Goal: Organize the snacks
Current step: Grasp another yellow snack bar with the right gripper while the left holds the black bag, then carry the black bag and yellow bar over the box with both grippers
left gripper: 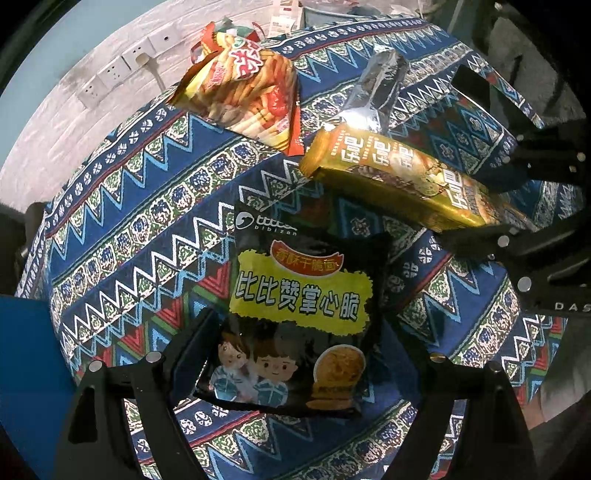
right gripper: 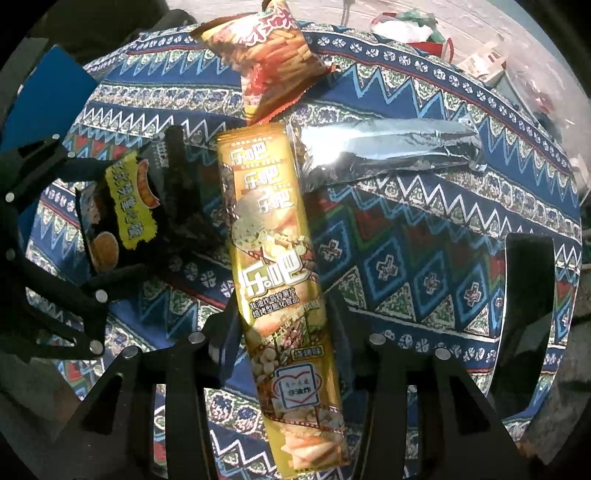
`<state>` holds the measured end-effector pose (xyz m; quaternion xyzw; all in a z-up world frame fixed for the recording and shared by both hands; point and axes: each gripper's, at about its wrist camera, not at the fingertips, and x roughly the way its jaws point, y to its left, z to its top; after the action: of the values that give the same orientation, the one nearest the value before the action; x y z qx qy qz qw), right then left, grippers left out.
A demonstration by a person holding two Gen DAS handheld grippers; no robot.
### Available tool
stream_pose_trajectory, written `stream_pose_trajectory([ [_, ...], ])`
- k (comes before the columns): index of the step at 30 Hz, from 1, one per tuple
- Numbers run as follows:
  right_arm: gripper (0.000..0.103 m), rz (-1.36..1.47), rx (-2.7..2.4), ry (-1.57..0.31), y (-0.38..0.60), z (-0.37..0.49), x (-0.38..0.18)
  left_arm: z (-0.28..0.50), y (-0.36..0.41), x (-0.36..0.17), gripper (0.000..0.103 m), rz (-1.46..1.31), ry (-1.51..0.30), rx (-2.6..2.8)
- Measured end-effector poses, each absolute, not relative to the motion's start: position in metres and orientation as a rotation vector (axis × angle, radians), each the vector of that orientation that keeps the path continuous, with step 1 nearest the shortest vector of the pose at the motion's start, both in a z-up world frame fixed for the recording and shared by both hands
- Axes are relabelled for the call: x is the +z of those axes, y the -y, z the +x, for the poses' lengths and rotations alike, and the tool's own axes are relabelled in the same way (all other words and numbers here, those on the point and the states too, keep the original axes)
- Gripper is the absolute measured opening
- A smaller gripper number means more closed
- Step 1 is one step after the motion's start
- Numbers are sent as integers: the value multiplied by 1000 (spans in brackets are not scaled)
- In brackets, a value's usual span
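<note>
My left gripper is shut on a black noodle-snack bag and holds it above the patterned blue tablecloth. My right gripper is shut on a long gold chip pack and holds it lengthwise. The gold pack and the right gripper also show at the right of the left wrist view. The black bag and the left gripper show at the left of the right wrist view. A red-orange fries bag and a silver foil pack lie at the far side.
A white wall with power sockets stands behind the table. A blue object is at the table's left edge. A black rectangular object lies on the cloth at the right. Clutter sits beyond the far edge.
</note>
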<state>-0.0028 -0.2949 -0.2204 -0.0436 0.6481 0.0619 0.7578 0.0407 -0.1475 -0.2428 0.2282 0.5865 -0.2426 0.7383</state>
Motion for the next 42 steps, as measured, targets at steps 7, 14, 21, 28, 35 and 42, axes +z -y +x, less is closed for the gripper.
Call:
stream_pose_trajectory([
  [7,31,-112,133,-1379,285,-18,-227,40,134,-238,59,444,-1270,-540],
  [14,28,-121,146,-1366,276,-22,-215,29,122,-229,59,451,-1261,-490],
  [21,28,-116,146,-1347,269,-25,-195,16,102,-205,59,435,-1241,-437],
  [28,28,-118,145,-1315,258,-28,-169,8,84,-177,59,412,-1206,-395],
  [35,28,-113,155,-1266,243,-24,-138,0,69,-139,59,375,-1126,-362],
  [42,28,-102,189,-1209,225,-22,-109,-9,54,-109,59,357,-1044,-335],
])
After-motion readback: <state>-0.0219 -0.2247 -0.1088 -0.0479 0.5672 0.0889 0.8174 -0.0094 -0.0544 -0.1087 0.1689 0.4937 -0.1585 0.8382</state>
